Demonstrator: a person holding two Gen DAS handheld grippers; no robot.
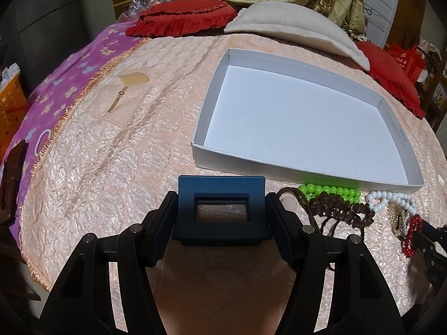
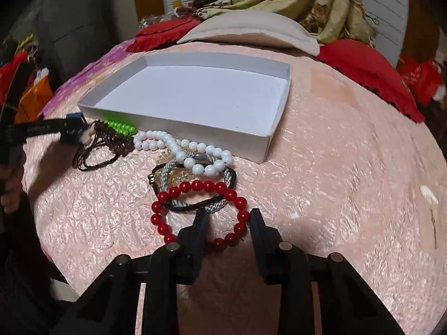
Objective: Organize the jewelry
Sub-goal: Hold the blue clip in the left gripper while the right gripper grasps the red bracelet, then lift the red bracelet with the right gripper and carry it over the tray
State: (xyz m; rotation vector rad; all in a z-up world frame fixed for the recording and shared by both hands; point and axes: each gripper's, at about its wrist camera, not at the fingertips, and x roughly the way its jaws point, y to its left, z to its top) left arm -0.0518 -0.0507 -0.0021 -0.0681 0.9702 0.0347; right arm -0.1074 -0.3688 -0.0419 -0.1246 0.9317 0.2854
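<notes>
My left gripper [image 1: 222, 212] is shut on a dark blue rectangular piece [image 1: 220, 192] with a window in its middle, held just above the peach bedspread. It also shows at the far left of the right wrist view, left gripper [image 2: 73, 131]. A pile of bracelets lies in front of the empty white box [image 2: 178, 134]: green beads [image 2: 120, 127], brown beads [image 2: 117, 142], white beads [image 2: 178, 150], a grey braided band [image 2: 215, 208] and a red bead bracelet [image 2: 195, 187]. My right gripper [image 2: 229, 216] stands open astride the red bracelet's near right side, one finger inside the loop, not pressing.
The white box [image 1: 279, 167] sits mid-bed. Red frilled cushions [image 1: 181, 16] and a beige cushion [image 1: 293, 28] lie behind it under a floral blanket. A small gold fan-shaped trinket [image 1: 131, 81] lies left. An orange basket [image 1: 11, 103] stands off the bed's left edge.
</notes>
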